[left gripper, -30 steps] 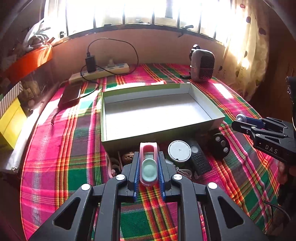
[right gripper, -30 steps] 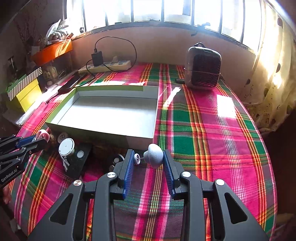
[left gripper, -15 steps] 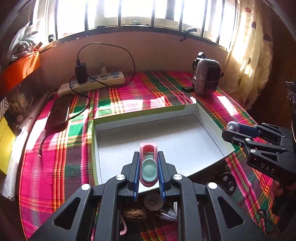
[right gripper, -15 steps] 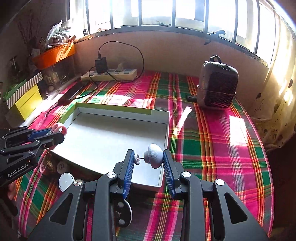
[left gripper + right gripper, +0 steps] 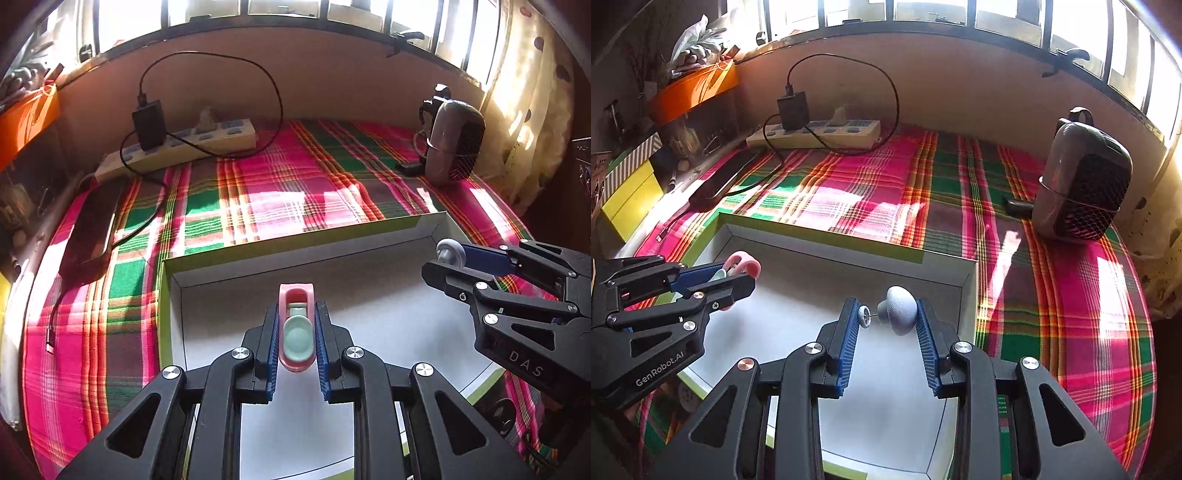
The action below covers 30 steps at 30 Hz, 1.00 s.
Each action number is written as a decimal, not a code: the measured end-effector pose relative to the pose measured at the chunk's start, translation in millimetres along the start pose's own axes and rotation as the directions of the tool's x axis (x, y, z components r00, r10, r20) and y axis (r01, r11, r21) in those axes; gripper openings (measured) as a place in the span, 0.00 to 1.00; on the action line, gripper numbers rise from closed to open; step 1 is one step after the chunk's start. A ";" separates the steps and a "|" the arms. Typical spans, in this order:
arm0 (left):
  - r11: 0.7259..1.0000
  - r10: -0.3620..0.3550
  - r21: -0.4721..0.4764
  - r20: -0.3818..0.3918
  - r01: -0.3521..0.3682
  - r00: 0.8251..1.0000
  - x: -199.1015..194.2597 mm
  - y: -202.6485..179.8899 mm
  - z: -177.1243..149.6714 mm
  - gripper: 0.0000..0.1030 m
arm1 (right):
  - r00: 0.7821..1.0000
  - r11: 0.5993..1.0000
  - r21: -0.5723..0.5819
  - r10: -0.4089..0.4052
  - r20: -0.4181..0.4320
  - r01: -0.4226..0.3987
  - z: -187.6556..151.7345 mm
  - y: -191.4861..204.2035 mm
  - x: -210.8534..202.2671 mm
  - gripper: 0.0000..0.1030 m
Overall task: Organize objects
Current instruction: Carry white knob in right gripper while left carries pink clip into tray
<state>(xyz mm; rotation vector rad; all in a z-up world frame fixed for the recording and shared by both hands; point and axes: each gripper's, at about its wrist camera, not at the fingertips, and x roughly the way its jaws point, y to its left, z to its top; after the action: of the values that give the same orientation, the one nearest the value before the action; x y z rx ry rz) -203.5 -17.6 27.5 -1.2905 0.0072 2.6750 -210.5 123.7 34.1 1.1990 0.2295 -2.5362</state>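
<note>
My left gripper (image 5: pixel 296 314) is shut on a pink clip-like item with a mint-green inset (image 5: pixel 296 332), held over the left part of the open white box with green edges (image 5: pixel 258 251). My right gripper (image 5: pixel 888 314) is shut on a small grey mushroom-shaped knob with a pin and white disc (image 5: pixel 899 314), held above the same box (image 5: pixel 820 236). In the left wrist view the right gripper (image 5: pixel 448 258) hangs at the box's right side with the grey knob (image 5: pixel 450 252) at its tip. In the right wrist view the left gripper (image 5: pixel 738 273) shows at the left with the pink item (image 5: pixel 744 264).
A plaid cloth (image 5: pixel 295 184) covers the table. A power strip with charger (image 5: pixel 177 147) lies at the back wall, a dark phone (image 5: pixel 92 229) at the left, a small heater (image 5: pixel 1078 184) at the right. Small items (image 5: pixel 498 415) lie near the box's near right corner.
Both grippers moved forward from the near side of the box to above its inside, each still holding its item. The loose items in front of the box dropped out of sight.
</note>
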 end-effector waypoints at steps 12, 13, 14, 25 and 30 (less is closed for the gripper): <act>1.000 0.001 -0.001 -0.038 -0.001 0.999 20.5 2.3 2.4 0.15 | 0.999 1.000 -0.007 -0.005 -0.052 0.005 7.6 -3.0 26.7 0.32; 1.000 0.003 0.000 -0.038 -0.003 0.999 20.6 2.1 2.5 0.15 | 0.999 1.000 -0.007 -0.007 -0.054 0.007 7.7 -3.0 27.8 0.32; 1.000 0.003 0.001 -0.037 -0.003 0.999 20.8 2.0 2.7 0.15 | 0.998 1.000 -0.007 -0.009 -0.057 0.008 7.5 -3.3 28.9 0.32; 1.000 0.006 0.007 -0.038 -0.006 0.999 22.4 1.2 3.5 0.16 | 0.997 1.000 -0.003 -0.020 -0.076 0.020 5.1 -4.0 34.5 0.32; 1.000 0.002 0.000 -0.040 -0.002 0.999 22.3 0.8 3.2 0.17 | 0.997 1.000 0.001 -0.025 -0.076 0.026 6.1 -4.3 35.0 0.35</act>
<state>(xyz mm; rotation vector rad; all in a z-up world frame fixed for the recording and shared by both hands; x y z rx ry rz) -219.8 -14.8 12.0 -1.3443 0.0129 2.6503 -237.3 118.3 11.0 1.3029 0.2622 -2.5153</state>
